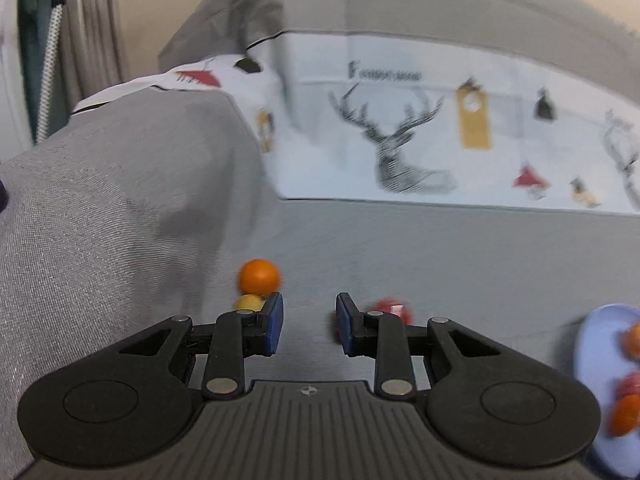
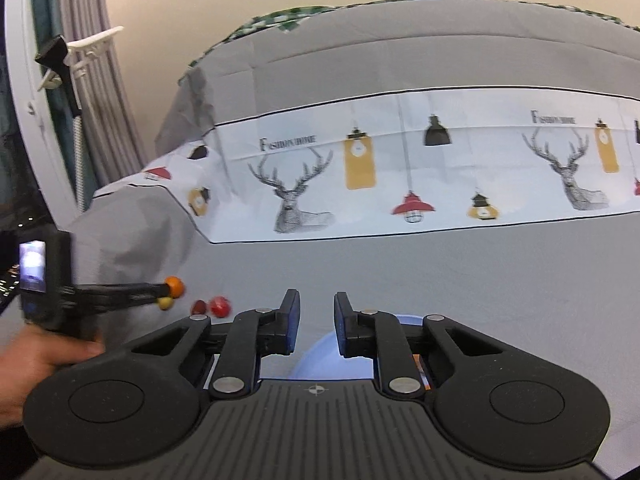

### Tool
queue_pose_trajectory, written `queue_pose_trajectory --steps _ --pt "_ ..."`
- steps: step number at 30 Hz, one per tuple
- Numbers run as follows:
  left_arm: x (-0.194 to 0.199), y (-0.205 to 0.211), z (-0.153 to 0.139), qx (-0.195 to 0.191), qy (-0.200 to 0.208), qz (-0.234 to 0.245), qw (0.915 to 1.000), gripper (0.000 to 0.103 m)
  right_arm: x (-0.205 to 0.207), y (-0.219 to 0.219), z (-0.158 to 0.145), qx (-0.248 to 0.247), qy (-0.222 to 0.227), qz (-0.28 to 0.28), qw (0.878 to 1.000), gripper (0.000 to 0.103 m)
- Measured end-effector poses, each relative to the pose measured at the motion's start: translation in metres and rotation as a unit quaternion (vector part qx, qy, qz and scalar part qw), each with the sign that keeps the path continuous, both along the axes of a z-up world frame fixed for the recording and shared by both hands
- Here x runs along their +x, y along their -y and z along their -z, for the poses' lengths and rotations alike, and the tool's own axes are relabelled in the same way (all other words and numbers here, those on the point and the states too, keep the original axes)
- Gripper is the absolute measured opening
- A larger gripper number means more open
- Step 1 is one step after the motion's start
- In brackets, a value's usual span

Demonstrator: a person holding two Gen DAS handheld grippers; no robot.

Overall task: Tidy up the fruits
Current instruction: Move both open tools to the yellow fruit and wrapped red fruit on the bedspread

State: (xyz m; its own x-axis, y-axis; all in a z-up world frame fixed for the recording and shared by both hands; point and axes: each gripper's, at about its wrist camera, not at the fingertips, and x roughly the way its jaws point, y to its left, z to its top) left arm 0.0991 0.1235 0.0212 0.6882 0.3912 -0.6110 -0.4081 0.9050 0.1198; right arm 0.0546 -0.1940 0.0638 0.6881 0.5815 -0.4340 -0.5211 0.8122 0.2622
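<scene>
In the left wrist view my left gripper point(image 1: 309, 322) is open and empty, low over the grey cloth. An orange fruit point(image 1: 259, 277) and a small yellow fruit point(image 1: 250, 302) lie just beyond its left finger. A red fruit point(image 1: 390, 309) lies behind its right finger. A pale blue plate point(image 1: 592, 344) at the right edge holds orange and red fruits. In the right wrist view my right gripper point(image 2: 317, 320) is open and empty above the blue plate point(image 2: 320, 354). The left gripper point(image 2: 162, 294) reaches in from the left beside the orange fruit point(image 2: 175, 286), yellow fruit point(image 2: 165, 303) and red fruits point(image 2: 220, 306).
A grey cloth covers the surface point(image 2: 440, 280). A raised grey-covered bulk point(image 1: 120, 200) stands at the left. A white printed band with deer and lamps point(image 2: 400, 176) runs along the back. Curtains point(image 2: 88, 80) hang at the far left.
</scene>
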Motion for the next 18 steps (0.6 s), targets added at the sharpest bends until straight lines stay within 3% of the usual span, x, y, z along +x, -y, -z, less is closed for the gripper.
queue_pose_trajectory --steps 4,10,18 --pt "0.015 -0.010 0.014 0.039 -0.024 -0.046 0.9979 0.034 -0.002 -0.010 -0.003 0.013 -0.011 -0.023 1.000 0.020" --pt "0.034 -0.025 0.037 0.057 -0.055 -0.080 0.9937 0.060 0.000 -0.024 -0.003 0.012 -0.023 -0.052 0.998 0.020" --pt "0.051 -0.036 0.059 0.066 -0.076 -0.094 0.9905 0.060 -0.001 -0.044 0.006 -0.006 -0.040 -0.091 0.995 0.021"
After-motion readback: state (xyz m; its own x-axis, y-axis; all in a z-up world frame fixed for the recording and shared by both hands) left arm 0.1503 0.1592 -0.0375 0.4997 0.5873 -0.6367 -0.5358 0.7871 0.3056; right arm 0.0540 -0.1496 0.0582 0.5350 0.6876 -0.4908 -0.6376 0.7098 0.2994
